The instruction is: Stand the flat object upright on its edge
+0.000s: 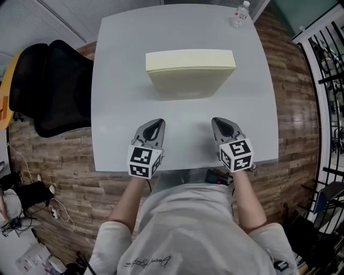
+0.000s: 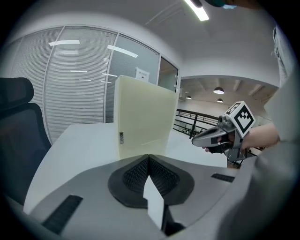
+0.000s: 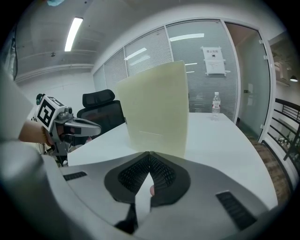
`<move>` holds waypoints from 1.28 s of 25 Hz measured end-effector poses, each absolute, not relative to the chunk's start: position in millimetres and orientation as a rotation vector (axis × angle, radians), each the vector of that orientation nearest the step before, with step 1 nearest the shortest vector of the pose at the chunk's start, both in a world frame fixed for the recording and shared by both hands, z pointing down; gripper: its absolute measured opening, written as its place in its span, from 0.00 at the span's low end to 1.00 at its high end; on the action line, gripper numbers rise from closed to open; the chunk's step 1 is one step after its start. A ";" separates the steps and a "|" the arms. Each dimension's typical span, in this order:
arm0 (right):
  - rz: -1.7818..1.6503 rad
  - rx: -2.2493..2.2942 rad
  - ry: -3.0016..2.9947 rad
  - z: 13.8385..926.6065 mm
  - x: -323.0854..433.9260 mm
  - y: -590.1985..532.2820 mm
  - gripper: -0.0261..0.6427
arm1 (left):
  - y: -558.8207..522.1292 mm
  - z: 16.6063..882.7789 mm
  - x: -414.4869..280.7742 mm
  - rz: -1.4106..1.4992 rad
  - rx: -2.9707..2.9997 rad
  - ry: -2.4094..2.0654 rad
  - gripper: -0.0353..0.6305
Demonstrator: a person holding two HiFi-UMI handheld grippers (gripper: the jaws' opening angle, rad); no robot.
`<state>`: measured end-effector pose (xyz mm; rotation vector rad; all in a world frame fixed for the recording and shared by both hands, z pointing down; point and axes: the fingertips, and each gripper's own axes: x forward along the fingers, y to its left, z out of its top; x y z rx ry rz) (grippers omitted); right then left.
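Note:
A pale cream flat box (image 1: 189,66) stands upright on its edge in the middle of the white table (image 1: 118,107), its broad face toward me. The left gripper view shows the box (image 2: 140,122) straight ahead, and the right gripper view shows the same box (image 3: 157,110). My left gripper (image 1: 156,124) rests near the table's front edge, apart from the box, jaws shut with nothing between them. At the front right, my right gripper (image 1: 220,122) is shut and empty too. Each gripper is seen from the other: the right gripper (image 2: 197,139), the left gripper (image 3: 96,127).
A clear water bottle (image 1: 241,13) stands at the table's far right corner. A black office chair (image 1: 51,88) sits left of the table. Black railing (image 1: 328,70) runs along the right. Cables and clutter lie on the brick-pattern floor (image 1: 32,209) at lower left.

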<state>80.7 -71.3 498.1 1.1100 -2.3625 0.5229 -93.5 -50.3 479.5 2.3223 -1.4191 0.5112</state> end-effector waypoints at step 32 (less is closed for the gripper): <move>0.568 0.985 -2.478 451.9 43.6 -41.2 0.08 | -30.9 424.4 -84.2 0.426 2.380 -1.479 0.07</move>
